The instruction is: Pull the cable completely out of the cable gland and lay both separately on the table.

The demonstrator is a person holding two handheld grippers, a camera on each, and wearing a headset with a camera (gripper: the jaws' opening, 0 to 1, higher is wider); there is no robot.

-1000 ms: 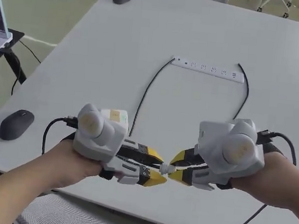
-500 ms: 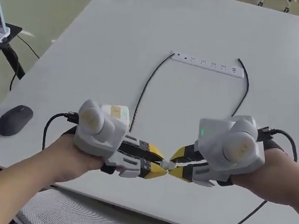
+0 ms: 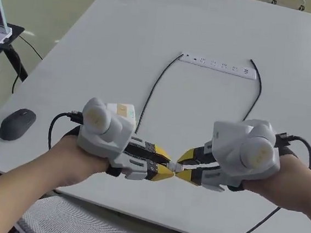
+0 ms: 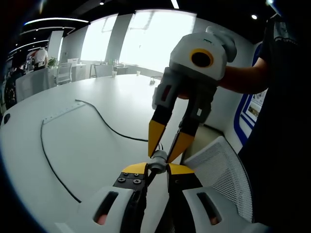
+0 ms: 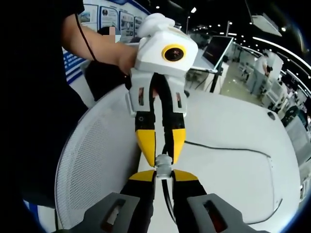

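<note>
**Cable gland and cable: held between two grippers, separation pending**

Cable gland (image 3: 175,167): a small whitish fitting, hanging in the air between the tips of both grippers. It is sitting above the near edge of the table (image 3: 152,33) and is not touching it.

Cable (image 3: 195,165): a pale strand, taken to be the cable, is running from the gland back between the jaws of the right gripper. How deep it is sitting in the gland is too small to read.

Left gripper (image 3: 166,171): jaws closed, apparently clamping the gland.

Right gripper (image 3: 182,172): jaws closed, apparently pinching the cable just beside the gland. The two sets of tips are nearly touching.

Surroundings: a power strip (image 3: 218,65) and its black cord (image 3: 152,97) are lying well apart, farther up the table. A mesh chair (image 3: 63,220) is sitting below the grippers.

Status, as judged: the parts are reading as joined, and neither is lying on the table.

Risks:
- A pull off the gland's axis is likely to bind the cable in the seal.
- So small a fitting may be slipping from the clamp under load.
- A sudden release could be flinging the hands apart.
- Anything dropped this close to the edge is likely to be landing on the chair, not the table.
</note>
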